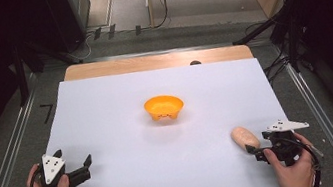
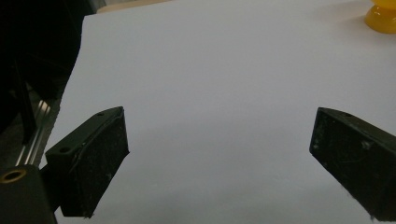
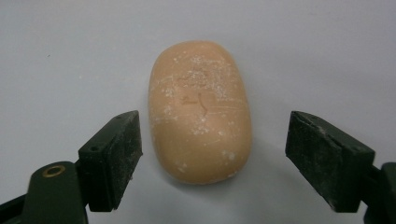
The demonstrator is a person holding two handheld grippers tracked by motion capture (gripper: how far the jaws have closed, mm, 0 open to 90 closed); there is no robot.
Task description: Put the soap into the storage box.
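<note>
Your right claw (image 3: 205, 154) stood open astride the soap (image 3: 200, 112), pads clear of it, nothing gripped. Across the white counter (image 1: 110, 133), the orange bowl (image 1: 163, 107) sat empty, well apart. Your left claw (image 2: 219, 158) gaped idle. Grasp and carry remained, I judged.

In the left gripper view the orange bowl (image 2: 384, 17) is cut off by the top and right edges, far ahead and to the right of the left hand-held gripper (image 2: 219, 154); its rim and inside cannot be seen. That gripper's right jaw runs off the right and bottom edges.

In the right gripper view both jaws of the right hand-held gripper (image 3: 212, 158) are cut by the bottom edge. The stamped mark on the tan soap bar (image 3: 200, 112) between them is too faint to read.

In the high view a small dark spot (image 1: 195, 62) at the bench's far edge is too small to identify.
</note>
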